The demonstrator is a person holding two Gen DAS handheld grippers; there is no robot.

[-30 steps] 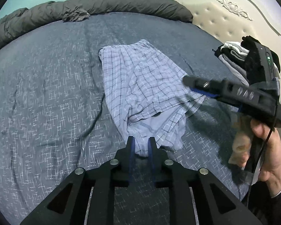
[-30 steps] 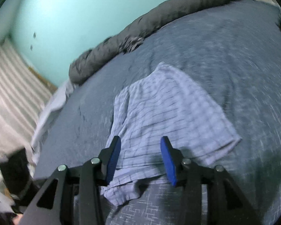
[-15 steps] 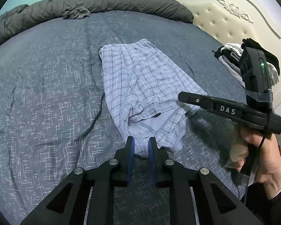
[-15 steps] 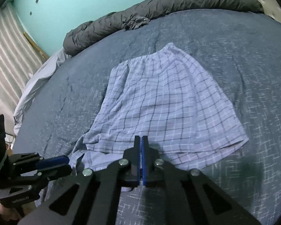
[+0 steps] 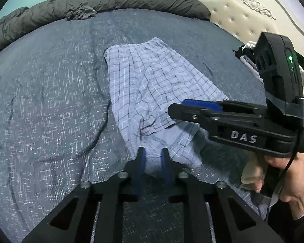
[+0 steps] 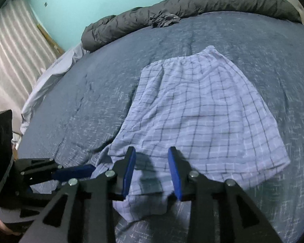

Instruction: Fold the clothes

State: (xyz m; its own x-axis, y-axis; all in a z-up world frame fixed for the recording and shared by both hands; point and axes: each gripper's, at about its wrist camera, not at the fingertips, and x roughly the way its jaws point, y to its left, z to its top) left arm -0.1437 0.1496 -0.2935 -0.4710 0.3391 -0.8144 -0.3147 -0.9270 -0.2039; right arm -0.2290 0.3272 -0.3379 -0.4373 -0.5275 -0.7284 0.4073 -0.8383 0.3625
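Note:
Light blue plaid shorts (image 5: 162, 81) lie flat on the dark blue bedspread (image 5: 50, 101), waistband at the far end. My left gripper (image 5: 153, 154) is shut on a bunched bit of the near hem. In the right wrist view the shorts (image 6: 202, 111) spread ahead, and my right gripper (image 6: 152, 149) stands open just above their near hem, with only cloth below the gap. The left gripper (image 6: 75, 171) shows at the lower left of that view, pinching the hem corner. From the left wrist view the right gripper (image 5: 176, 109) hovers over the shorts' right leg, held by a hand (image 5: 289, 174).
A rolled dark grey duvet (image 5: 111, 2) runs along the bed's far edge. A cream tufted headboard (image 5: 253, 14) stands at the right, with a pile of folded clothes (image 5: 247, 54) beside it. Curtains (image 6: 10, 60) and a pale sheet (image 6: 50, 75) are off the bed's left side.
My right gripper, shut half a second ago, now stands open and sits lower over the near hem. The left gripper keeps its hold on the hem and has barely moved.

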